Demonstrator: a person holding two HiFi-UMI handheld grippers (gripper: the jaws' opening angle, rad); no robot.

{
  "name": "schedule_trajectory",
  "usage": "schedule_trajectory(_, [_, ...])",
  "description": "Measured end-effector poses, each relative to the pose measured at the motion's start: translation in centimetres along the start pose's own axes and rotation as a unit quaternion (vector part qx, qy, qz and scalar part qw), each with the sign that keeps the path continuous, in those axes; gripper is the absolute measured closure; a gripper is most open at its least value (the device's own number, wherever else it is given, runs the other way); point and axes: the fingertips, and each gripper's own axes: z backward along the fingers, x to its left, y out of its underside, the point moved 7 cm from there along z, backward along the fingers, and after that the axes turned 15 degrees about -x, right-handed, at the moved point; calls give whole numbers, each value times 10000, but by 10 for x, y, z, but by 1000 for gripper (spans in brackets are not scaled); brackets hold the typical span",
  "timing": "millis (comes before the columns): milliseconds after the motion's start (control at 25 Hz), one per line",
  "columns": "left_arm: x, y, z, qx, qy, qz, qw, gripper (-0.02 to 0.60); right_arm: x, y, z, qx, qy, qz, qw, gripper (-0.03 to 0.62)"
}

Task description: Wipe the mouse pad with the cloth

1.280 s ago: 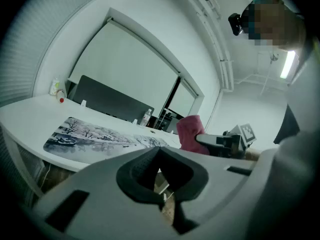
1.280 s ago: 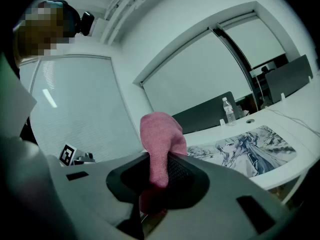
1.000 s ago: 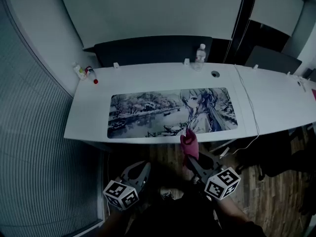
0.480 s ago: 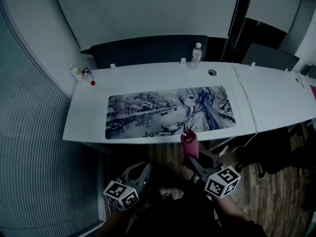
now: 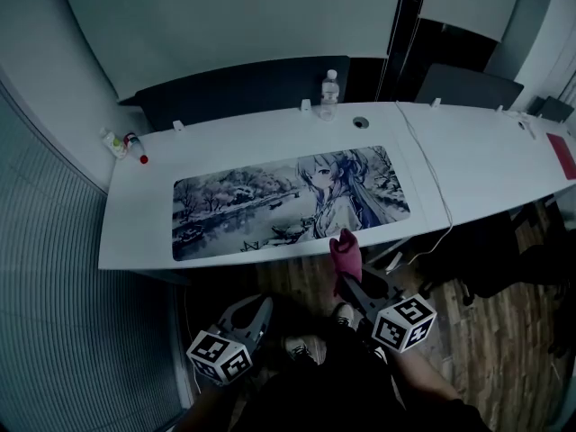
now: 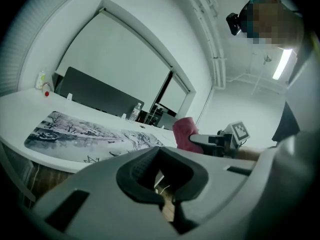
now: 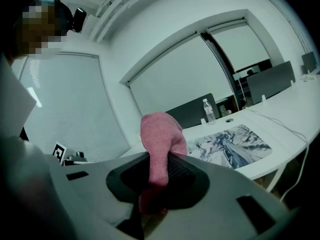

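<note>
The long mouse pad (image 5: 288,201) with a snowy scene and an anime figure lies flat on the white desk (image 5: 468,165). Its front edge sits close to the desk's near edge. My right gripper (image 5: 346,275) is shut on a pink cloth (image 5: 345,248), held just in front of and below that edge, apart from the pad. In the right gripper view the cloth (image 7: 160,139) stands up from between the jaws, with the mouse pad (image 7: 232,146) beyond. My left gripper (image 5: 250,318) hangs lower left, over the floor, jaws together and holding nothing.
A water bottle (image 5: 329,86) stands at the desk's back edge beside a cable hole (image 5: 361,122). Small bottles (image 5: 121,142) sit at the far left corner. A white cable (image 5: 434,187) runs across the desk right of the pad. A dark panel (image 5: 243,93) backs the desk.
The head view has shifted, so the desk and pad now sit further left and higher. Both grippers keep their places, and the cloth stays in the right one.
</note>
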Motion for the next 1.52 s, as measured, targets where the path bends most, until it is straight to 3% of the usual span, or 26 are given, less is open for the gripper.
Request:
schedule_trajectory(600, [-31, 24, -98, 346, 298, 102, 9989, 577, -134, -20, 18, 225, 1099, -18, 9937, 505])
schedule_trajectory(760, [-35, 30, -128, 451, 280, 83, 9986, 577, -172, -24, 16, 342, 1304, 230, 9906, 505])
schedule_trajectory(1040, [-37, 41, -177, 644, 276, -200, 9973, 577, -232, -16, 12, 831, 1677, 789, 9792, 505])
schedule_trajectory(1240, [-38, 52, -201, 777, 248, -471, 9956, 577, -268, -5, 6, 1470, 1817, 1482, 9609, 505])
schedule_trajectory(1520, [-39, 60, -220, 961, 168, -450, 9942, 577, -307, 8, -11, 1954, 1878, 1416, 9521, 505])
